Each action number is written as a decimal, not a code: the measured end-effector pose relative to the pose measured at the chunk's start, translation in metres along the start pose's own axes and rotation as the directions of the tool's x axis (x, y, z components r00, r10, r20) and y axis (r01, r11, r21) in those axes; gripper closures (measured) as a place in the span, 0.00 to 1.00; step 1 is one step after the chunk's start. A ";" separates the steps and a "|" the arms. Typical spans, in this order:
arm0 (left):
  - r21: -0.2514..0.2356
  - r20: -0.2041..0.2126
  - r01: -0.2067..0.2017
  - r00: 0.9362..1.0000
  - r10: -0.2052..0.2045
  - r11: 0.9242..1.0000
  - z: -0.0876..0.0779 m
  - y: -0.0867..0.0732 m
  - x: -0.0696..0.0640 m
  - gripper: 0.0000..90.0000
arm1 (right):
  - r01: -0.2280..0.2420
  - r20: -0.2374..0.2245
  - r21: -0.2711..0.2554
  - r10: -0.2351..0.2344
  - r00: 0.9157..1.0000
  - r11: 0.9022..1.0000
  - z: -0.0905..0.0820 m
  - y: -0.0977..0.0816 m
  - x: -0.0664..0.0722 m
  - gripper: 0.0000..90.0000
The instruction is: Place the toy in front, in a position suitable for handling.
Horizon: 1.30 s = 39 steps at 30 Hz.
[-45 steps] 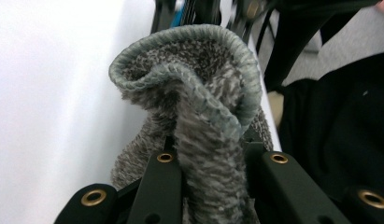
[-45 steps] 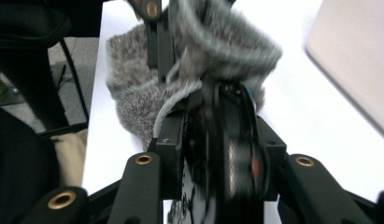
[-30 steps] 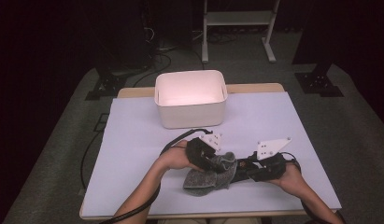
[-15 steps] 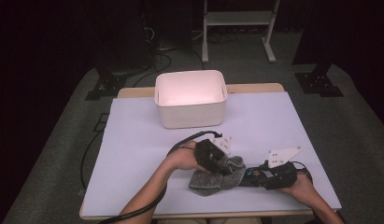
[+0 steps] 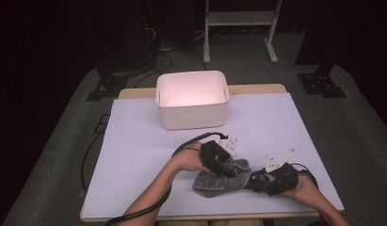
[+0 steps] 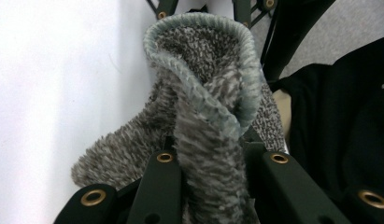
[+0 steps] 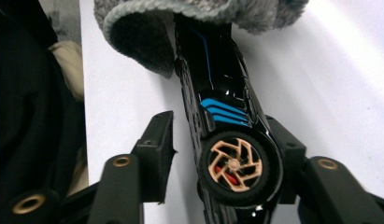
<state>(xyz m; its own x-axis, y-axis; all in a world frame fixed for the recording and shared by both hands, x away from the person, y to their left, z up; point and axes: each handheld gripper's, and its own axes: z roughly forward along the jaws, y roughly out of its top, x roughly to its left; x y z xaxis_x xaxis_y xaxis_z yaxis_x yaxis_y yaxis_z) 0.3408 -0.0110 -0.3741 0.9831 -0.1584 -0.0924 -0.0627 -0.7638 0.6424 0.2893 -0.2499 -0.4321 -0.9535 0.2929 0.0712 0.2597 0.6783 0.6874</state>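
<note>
Two grippers are being worked at the near edge of the tabletop, where a black toy car is being fed nose-first into a fuzzy grey sock. The sock's cuff is pinched between the closed fingers of the left gripper, and in the left gripper view its hemmed mouth is seen held up and open.

Compared with a second ago, the right gripper is seen lower and closer to the near right corner, and its jaws have just been opening. In the right gripper view a gap is now seen between one finger and the car's side, while the other side of the car is lying against the opposite finger, so the grip is judged to be let go or nearly so. The car's front is already covered by the sock, with its rear wheel and its copper-coloured rim left outside.

From this, the insertion is judged partly done; a fresh hold or a push on the tail is probably needed next.

No brand, label or legible writing is made out: blue stripes are carried on the car's side, and the white bin farther back is unmarked.
</note>
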 end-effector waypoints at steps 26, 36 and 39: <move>-0.063 -0.061 0.047 0.997 -0.051 0.997 -0.054 -0.031 -0.007 0.85 | 0.089 -0.042 0.024 -0.088 0.995 0.996 0.051 0.048 -0.008 0.61; 0.003 -0.162 0.090 0.983 -0.089 0.996 -0.097 -0.063 -0.015 0.85 | 0.163 -0.105 -0.004 -0.162 0.981 0.987 0.096 0.105 -0.005 0.61; 0.006 -0.172 0.119 0.978 -0.116 0.993 -0.095 -0.078 -0.016 0.85 | 0.173 -0.121 0.002 -0.171 0.978 0.985 0.108 0.114 -0.005 0.61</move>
<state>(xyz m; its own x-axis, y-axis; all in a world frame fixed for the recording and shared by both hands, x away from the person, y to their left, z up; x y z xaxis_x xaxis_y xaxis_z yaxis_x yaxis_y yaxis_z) 0.3467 0.1101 -0.3504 0.9985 0.0415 -0.0343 0.0538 -0.7810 0.6222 0.3399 -0.1009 -0.4322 -0.9953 0.0889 0.0391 0.0914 0.7202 0.6878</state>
